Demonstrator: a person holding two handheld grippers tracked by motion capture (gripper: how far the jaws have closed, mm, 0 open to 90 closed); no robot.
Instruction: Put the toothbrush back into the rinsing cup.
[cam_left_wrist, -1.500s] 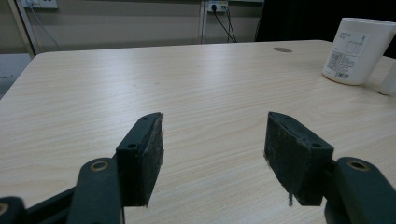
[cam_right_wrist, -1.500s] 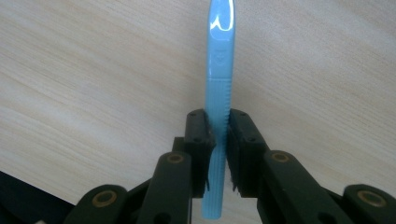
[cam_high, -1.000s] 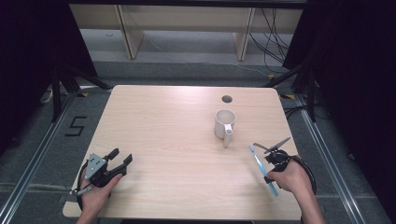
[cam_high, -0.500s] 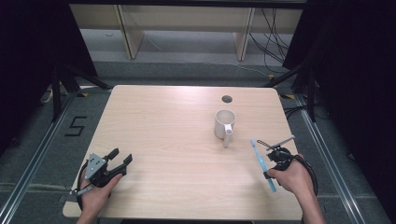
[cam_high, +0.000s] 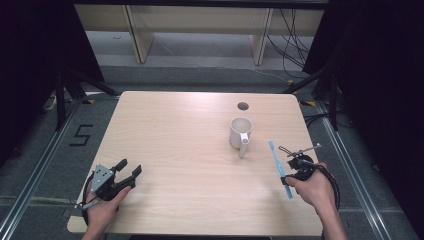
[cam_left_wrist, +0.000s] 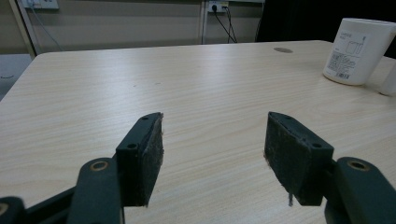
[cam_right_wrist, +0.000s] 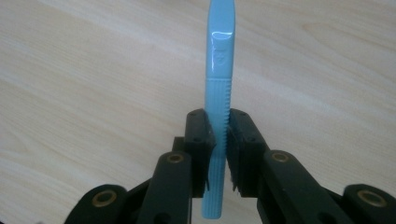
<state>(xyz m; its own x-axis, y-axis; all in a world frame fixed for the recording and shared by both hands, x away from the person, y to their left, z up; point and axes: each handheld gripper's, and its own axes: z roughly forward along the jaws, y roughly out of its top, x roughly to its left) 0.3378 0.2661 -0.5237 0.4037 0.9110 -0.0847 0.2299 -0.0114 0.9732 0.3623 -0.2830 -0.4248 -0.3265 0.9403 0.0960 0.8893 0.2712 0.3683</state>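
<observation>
Right claw (cam_right_wrist: 218, 135) clamped on blue toothbrush (cam_right_wrist: 219, 84) near the bench's (cam_high: 175, 130) right edge, its grip plain in the right gripper view, left claw (cam_left_wrist: 212, 154) wide, high view adds white mug (cam_high: 239, 133) mid-right

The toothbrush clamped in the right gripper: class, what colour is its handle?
Light blue. The toothbrush handle shows best in the right gripper view.

Table (cam_high: 190, 150): pale wood-grain laminate, matt, smooth. Toothbrush (cam_right_wrist: 218, 93): light blue plastic, glossy, ribbed grip. Mug (cam_left_wrist: 362, 51), at 1 o'clock: white, smooth, paper label. Right gripper (cam_right_wrist: 219, 135): matt black plastic, rough pads.
</observation>
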